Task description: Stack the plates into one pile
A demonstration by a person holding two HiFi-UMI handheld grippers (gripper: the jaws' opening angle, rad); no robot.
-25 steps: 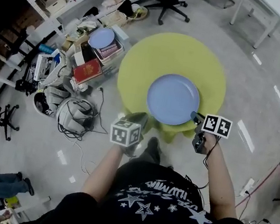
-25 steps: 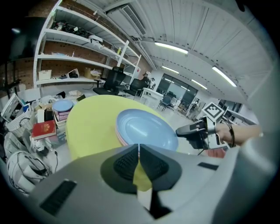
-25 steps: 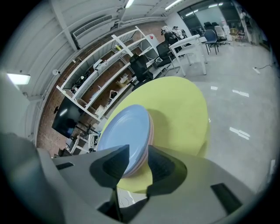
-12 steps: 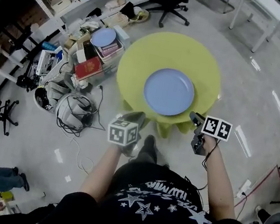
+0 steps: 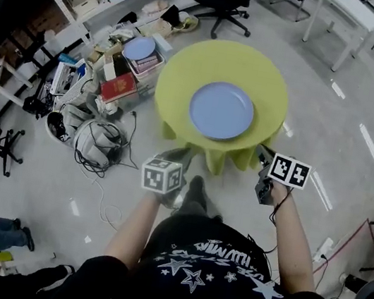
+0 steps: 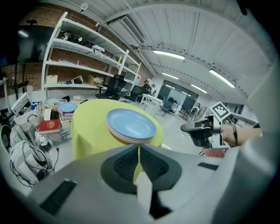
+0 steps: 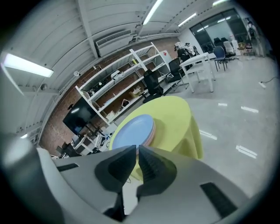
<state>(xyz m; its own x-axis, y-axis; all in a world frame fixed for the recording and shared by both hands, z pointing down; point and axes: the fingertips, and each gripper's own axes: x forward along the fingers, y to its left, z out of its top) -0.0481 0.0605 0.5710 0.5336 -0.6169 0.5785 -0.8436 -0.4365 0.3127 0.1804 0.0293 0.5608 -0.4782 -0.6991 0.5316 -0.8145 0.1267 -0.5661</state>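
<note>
A person seen from above stands on a grey floor, holding a gripper in each hand, both short of a round table (image 5: pixel 186 73) draped in a yellow cloth. The plates (image 5: pixel 221 110) sit in one pile near the middle of the table top, a little toward the edge nearest the person; the top plate is pale blue, and the gripper views show pinkish rims beneath it. The left gripper (image 5: pixel 184 155) hangs off the table's near edge, toward its left side, with its claw pressed together and nothing in it, only a thin slit of yellow cloth showing between the pads (image 6: pixel 127 164). The right gripper (image 5: pixel 262 152) is held beside the table's near right edge, clear of the plates; its claw has just been closing and now stands almost together, empty. To the left of the table, a heap of books and boxes (image 5: pixel 124 77) lies on the floor.
</note>
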